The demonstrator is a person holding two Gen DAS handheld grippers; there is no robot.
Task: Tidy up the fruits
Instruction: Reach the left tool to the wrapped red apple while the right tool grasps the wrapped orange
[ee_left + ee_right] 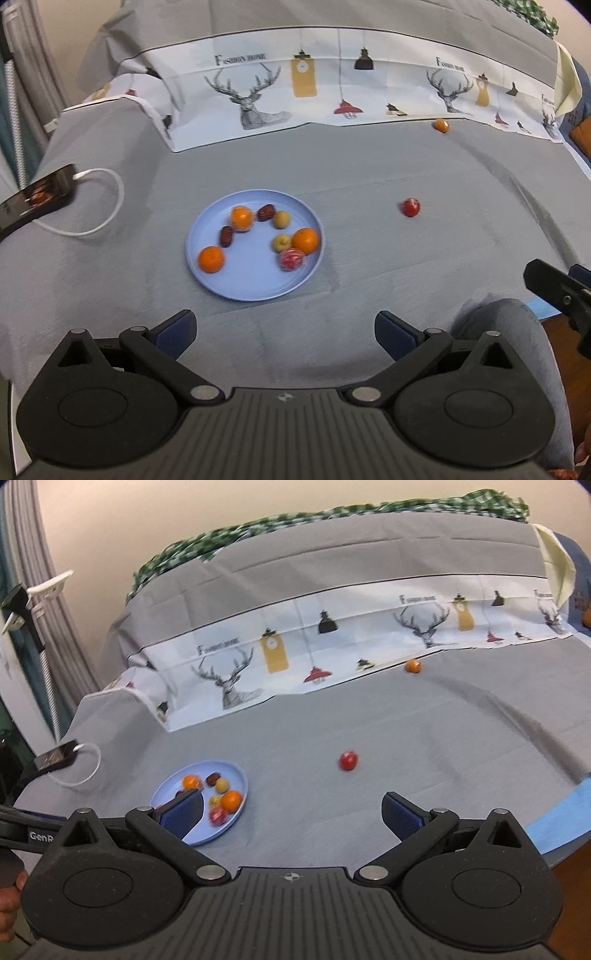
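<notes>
Mostly done: from the left wrist, the plate (221,284) holds eight fruits, the left gripper (284,332) fingers spread, empty. From the right wrist, a red fruit (348,760) and orange (413,665) lie loose on the counter (406,738); the right gripper (291,814) fingers spread, empty.

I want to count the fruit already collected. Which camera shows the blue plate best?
The left wrist view: the whole blue plate lies unobstructed, its fruits separately visible. In the right wrist view the plate is farther off, seen at a slant, and the right claw finger hides part of it.
</notes>
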